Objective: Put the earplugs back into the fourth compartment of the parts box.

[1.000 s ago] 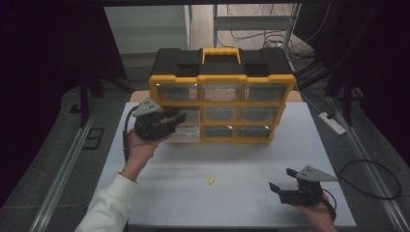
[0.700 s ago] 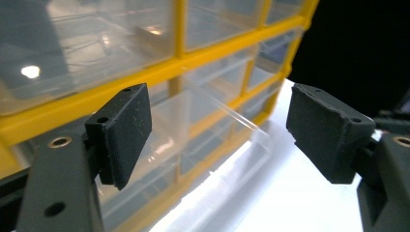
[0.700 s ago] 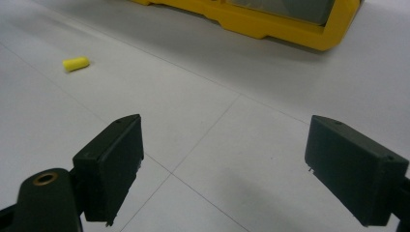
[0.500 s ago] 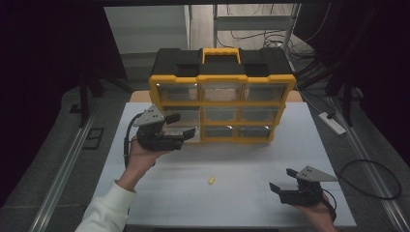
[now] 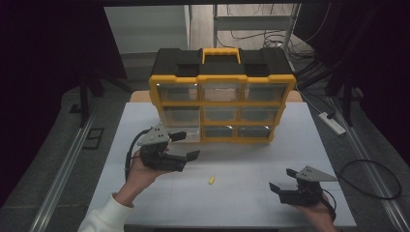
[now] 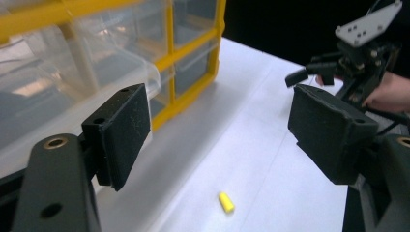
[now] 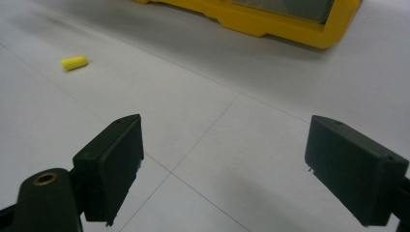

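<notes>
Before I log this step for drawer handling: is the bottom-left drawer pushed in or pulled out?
Pulled out: the clear drawer juts forward past the organizer's yellow frame, beside the open left gripper.

Open white table (image 5: 241, 198) lies between both grippers, only a small yellow piece (image 5: 211, 180) on it. The drawer cabinet (image 5: 222, 104) blocks the back, its pulled-out clear drawer (image 5: 186, 135) jutting forward.

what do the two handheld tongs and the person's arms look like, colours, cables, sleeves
Both tongs are black with flat rectangular pads and brass-coloured pivot holes. The left tongs carry a grey three-cornered plate and a black cable looping beside the hand; a white sleeve covers that forearm. The right tongs bear a like grey plate with small holes.
</notes>
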